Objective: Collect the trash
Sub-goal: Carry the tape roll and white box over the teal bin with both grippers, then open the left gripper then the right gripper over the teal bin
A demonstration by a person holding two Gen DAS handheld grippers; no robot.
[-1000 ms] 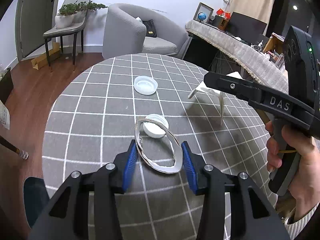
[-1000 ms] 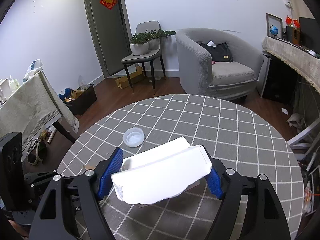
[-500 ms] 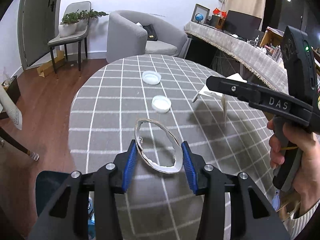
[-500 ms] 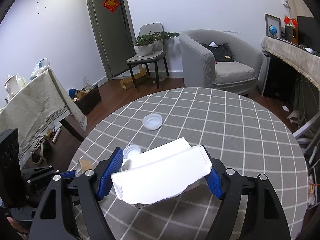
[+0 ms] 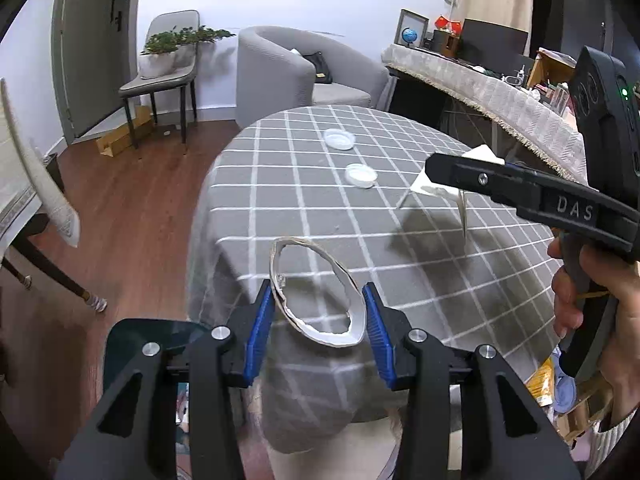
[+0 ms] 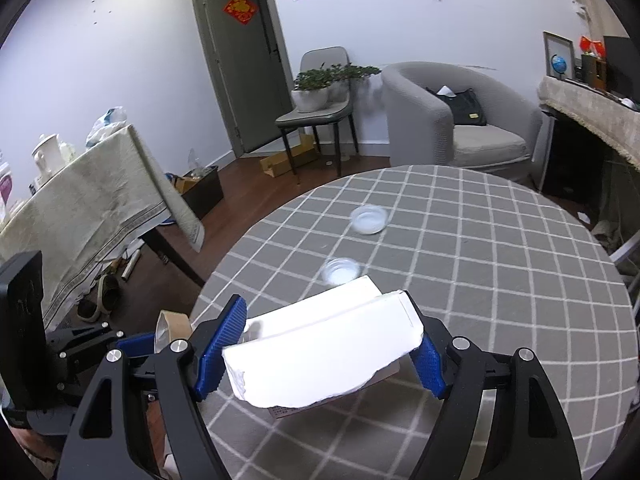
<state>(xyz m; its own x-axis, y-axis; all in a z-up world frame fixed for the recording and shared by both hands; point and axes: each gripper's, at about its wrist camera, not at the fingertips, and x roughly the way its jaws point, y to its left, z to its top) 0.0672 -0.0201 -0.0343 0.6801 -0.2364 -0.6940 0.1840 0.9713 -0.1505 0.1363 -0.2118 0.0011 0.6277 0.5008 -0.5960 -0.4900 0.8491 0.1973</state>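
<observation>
My left gripper (image 5: 318, 320) is shut on a torn paper ring (image 5: 356, 300) and holds it past the near-left edge of the round checked table (image 5: 400, 152). My right gripper (image 6: 320, 344) is shut on a torn white carton (image 6: 320, 360) and holds it above the table's near edge. The carton also shows in the left wrist view (image 5: 440, 184). Two white plastic lids lie on the table, one nearer (image 5: 361, 175) and one farther (image 5: 339, 138). They also show in the right wrist view as the nearer lid (image 6: 341, 271) and the farther lid (image 6: 369, 219).
A dark bin (image 5: 140, 344) stands on the floor below my left gripper. A cloth-covered side table (image 6: 80, 200) stands to the left. A grey armchair (image 6: 452, 120) and a chair with potted plants (image 6: 320, 92) stand behind the round table.
Both grippers have pulled back and to the left with their loads. The left gripper with the ring has gone from over the table to beyond its edge, above the bin.
</observation>
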